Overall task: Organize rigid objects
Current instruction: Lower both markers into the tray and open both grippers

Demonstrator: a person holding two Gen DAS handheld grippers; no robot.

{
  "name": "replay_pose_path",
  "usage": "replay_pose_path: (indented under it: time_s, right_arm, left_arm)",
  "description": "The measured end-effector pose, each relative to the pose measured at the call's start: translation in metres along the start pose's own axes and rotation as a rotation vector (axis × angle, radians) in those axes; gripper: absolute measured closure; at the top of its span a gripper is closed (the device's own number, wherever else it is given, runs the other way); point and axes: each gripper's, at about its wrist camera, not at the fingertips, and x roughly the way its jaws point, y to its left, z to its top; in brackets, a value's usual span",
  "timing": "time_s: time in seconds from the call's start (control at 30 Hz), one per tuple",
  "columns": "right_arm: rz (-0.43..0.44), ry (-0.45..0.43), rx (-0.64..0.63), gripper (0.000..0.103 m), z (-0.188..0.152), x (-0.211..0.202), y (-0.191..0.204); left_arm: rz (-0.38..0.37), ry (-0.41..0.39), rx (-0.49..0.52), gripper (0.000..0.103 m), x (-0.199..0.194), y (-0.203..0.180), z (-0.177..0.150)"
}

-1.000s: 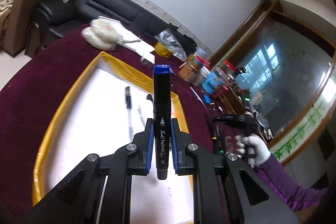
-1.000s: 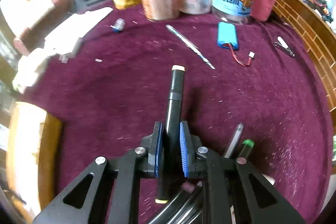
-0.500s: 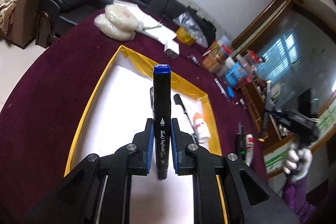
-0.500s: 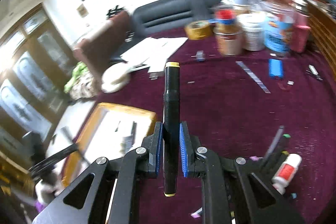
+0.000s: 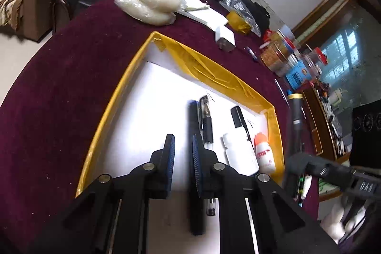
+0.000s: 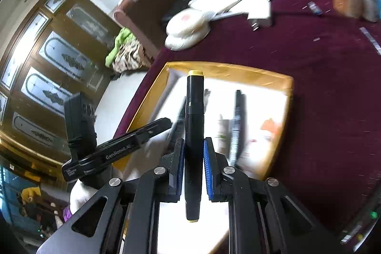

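- The right hand-held gripper (image 6: 193, 142) is clamped on the yellow-capped marker (image 6: 194, 111), which hangs over the yellow-rimmed tray (image 6: 238, 69).
- To do this step well, I would lower the marker parallel to the pen (image 5: 207, 127) and white bottle (image 5: 240, 154) already lying in the tray. I would aim for a free strip of white floor and part the jaws only when it is close to the floor.
- The left hand-held gripper (image 5: 183, 142) has its jaws slightly apart with nothing between them. The blurred dark marker (image 5: 195, 125) lies just to their right, inside the tray.
- A second ago the left one gripped that blue-capped marker, and the right one was over the maroon worktop (image 5: 59, 87), away from the tray.
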Motion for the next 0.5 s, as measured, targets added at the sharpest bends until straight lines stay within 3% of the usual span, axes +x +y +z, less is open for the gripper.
replay_pose_path:
  time_s: [0.13,0.3,0.5]
  right_arm:
    - [0.028,0.054,0.024,0.089,0.004,0.034,0.013]
    - [0.035,0.087,0.049,0.089,0.011,0.062,0.022]
    - [0.028,0.122,0.091,0.089,0.016,0.087,0.026]
  left_arm:
    - [-0.022,-0.047,-0.012,0.084,-0.02,0.0,-0.003]
    - [-0.057,-0.151,-0.054,0.054,-0.062,0.01,-0.017]
    - [-0.061,-0.231,-0.126,0.046,-0.097,0.033,-0.037]
